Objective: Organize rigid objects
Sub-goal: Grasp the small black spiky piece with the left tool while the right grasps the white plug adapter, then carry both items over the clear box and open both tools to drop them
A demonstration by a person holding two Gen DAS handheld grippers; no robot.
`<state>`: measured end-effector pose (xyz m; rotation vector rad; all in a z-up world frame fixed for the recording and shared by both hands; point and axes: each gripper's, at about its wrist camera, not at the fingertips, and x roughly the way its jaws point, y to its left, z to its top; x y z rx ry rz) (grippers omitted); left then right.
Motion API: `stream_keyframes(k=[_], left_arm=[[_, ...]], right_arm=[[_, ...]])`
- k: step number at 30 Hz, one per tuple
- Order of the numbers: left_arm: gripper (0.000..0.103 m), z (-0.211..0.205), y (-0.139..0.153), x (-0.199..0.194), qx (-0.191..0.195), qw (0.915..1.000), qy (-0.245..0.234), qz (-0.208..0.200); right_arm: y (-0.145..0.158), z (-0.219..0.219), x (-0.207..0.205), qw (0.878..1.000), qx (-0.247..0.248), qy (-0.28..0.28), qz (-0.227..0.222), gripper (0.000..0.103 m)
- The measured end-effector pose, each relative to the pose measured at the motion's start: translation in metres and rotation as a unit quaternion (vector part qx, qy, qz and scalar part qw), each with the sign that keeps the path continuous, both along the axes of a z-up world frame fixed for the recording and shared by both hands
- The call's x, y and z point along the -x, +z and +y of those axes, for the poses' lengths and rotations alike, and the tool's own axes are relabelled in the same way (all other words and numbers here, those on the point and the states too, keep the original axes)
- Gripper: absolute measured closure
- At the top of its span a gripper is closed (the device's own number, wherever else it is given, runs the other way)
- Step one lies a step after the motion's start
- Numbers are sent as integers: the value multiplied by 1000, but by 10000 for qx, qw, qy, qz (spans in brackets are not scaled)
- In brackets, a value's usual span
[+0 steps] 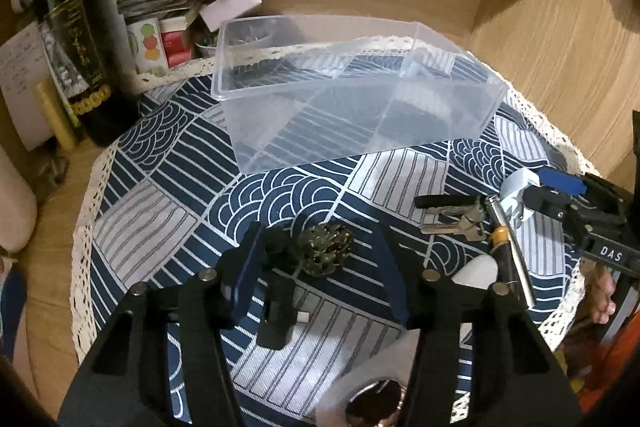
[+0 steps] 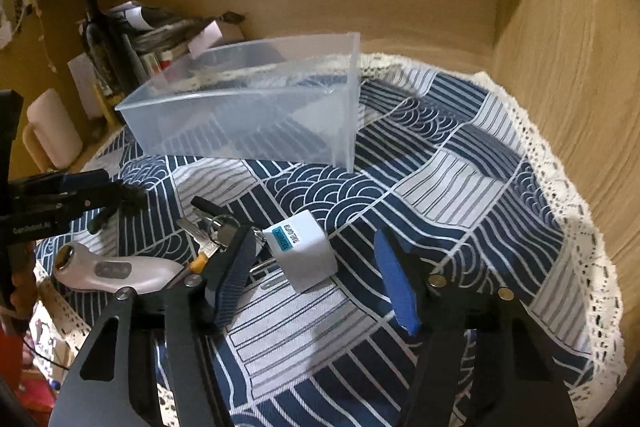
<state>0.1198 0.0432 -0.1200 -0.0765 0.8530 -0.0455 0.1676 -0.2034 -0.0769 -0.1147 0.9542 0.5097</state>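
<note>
Here, in the left wrist view, the left gripper (image 1: 316, 263) hangs low over the near edge of the worktop (image 1: 132, 223), its jaws spread wide around one dark filigree ornament (image 1: 326, 253) and one black clip-like piece (image 1: 278, 291) touching it. The ornament looks stiff but lacy, probably light and a little fragile; taking it across its rounded body seems safest. One clear plastic bin (image 1: 352, 95), with nothing inside that I can see, stands toward the far edge. One bunch of keys (image 1: 460, 217) lies near the right edge.

In the right wrist view, the right gripper (image 2: 320, 279) also has its jaws wide apart, one white cube-shaped charger (image 2: 306, 251) lying between them. It looks hard, smooth, and fairly light; its flat opposite sides should suit a squeeze, though they may be slippery. Just beside it lie the keys and one pale pink handheld device (image 2: 116, 271), toward the near left corner.
</note>
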Motion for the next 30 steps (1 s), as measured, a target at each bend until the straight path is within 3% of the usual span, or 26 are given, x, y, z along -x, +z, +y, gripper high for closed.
stream_keyframes(k=[4,12,18,21,22,30], left_arm=[[53,2,1,-3,-64,10000,-9,-30],[53,1,22,6,-4,9992,-68,-399],[53,-14,4,-5,-183,9994,-256,-114],[67,-14,-8,-11,-217,9995,-227,74],[74,-14,-9,-11,-301,9994,-183,34],[82,-13,6,-3,-297,9991,-165,-256]], right_arm=[[-8,6,-6,9997,16,81,210,65],[-7,3,-4,9999,-25,17,120,74],[-6,2,-2,10000,36,7,36,75],[-4,1,0,10000,26,-6,14,76],[-4,-1,-1,10000,9,-32,10,76],[17,-9,-4,9993,-248,-168,-203,76]])
